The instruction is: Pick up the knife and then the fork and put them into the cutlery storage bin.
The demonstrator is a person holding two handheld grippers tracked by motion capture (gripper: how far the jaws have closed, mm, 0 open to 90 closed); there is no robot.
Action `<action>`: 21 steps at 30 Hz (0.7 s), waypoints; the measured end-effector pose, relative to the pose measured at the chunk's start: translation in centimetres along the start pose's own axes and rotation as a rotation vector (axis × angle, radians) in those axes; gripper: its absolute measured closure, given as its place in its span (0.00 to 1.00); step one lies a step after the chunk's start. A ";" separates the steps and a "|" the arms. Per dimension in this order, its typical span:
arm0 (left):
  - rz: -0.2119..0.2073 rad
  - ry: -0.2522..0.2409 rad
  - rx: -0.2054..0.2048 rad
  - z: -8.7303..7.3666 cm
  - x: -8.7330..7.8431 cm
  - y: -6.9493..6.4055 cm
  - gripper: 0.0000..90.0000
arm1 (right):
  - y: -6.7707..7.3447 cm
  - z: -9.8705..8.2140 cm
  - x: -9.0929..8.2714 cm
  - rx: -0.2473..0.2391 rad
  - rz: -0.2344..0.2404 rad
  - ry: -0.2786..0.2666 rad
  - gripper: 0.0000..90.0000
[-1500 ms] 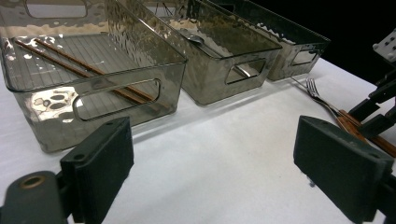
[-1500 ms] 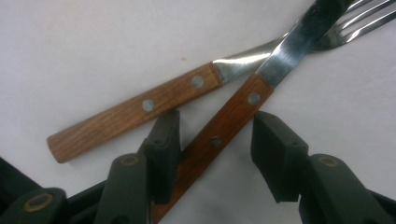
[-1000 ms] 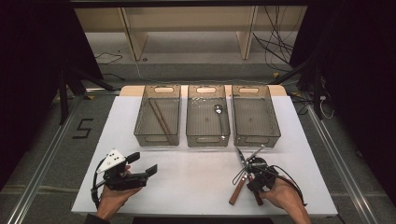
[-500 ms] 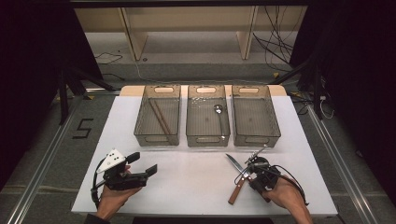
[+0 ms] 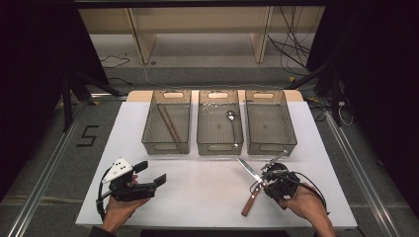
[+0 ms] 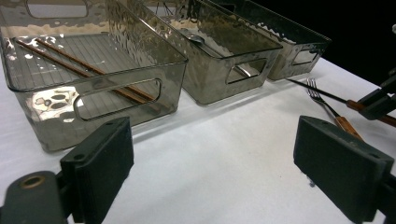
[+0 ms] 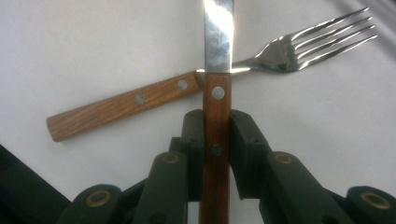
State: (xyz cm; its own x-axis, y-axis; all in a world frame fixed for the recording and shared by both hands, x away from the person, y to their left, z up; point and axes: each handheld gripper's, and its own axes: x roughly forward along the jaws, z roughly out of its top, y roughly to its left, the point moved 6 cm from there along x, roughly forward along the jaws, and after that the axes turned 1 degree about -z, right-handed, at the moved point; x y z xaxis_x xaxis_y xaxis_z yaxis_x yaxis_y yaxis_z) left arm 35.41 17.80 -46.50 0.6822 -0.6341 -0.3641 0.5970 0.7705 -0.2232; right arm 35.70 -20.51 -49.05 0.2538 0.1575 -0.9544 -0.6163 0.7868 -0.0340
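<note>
Right gripper view shows the right gripper (image 7: pixel 217 140) with its jaws just closed on the knife (image 7: pixel 217 60), gripping the wooden handle; the blade runs straight ahead, over the fork (image 7: pixel 261 65) lying crosswise on the table (image 7: pixel 70 46). High view puts both near the empty right bin (image 5: pixel 270 123). A clean lift should go straight up, so the blade clears the fork without dragging it, keeping the handle square. The left gripper (image 6: pixel 210 172) rests idle, jaws wide open on nothing.
</note>
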 end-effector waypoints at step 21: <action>0.001 0.000 -0.002 0.0 0.0 0.0 0.13 | -2.0 2.6 -3.6 0.040 0.020 -0.185 0.86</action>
State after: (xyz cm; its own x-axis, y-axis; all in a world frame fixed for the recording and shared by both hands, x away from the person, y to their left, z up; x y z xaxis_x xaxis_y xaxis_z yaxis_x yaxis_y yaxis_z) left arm 35.42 17.84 -46.50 0.6831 -0.6330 -0.3643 0.5954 0.7715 -0.2242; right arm 37.98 -21.07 -44.80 0.3772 0.2774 -0.8836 -0.5936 0.8048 -0.0007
